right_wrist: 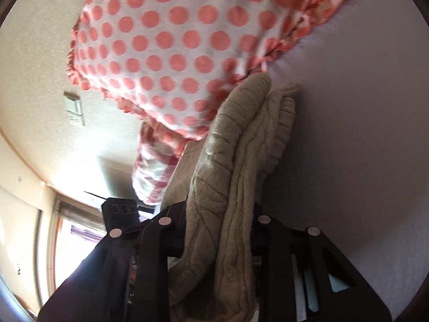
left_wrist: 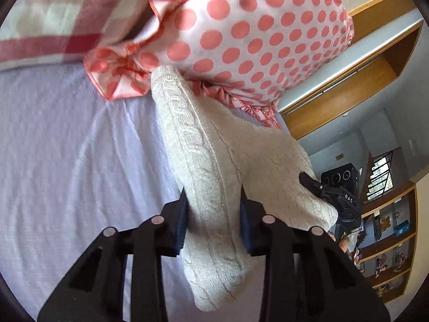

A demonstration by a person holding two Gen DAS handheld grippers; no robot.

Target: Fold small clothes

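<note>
Daylit; window (right_wrist: 75,241) glare blown out, motion blur, fisheye edges dark.

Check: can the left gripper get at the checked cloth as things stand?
Probably not: the left gripper is shut on the sweater, and the checked cloth lies partly under the dotted pillow.

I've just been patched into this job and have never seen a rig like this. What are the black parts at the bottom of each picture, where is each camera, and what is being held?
No robot arm here: a person holds one gripper in each hand, with a fisheye camera looking along its jaws. The black parts are those jaws. One picture is from the left gripper, the other from the right gripper. Both are shut on the same cream cable-knit sweater, lifting it above the lavender bedsheet. Beyond it lie a polka-dot pillow and a red checked blanket. Wooden shelves stand in the background.
</note>
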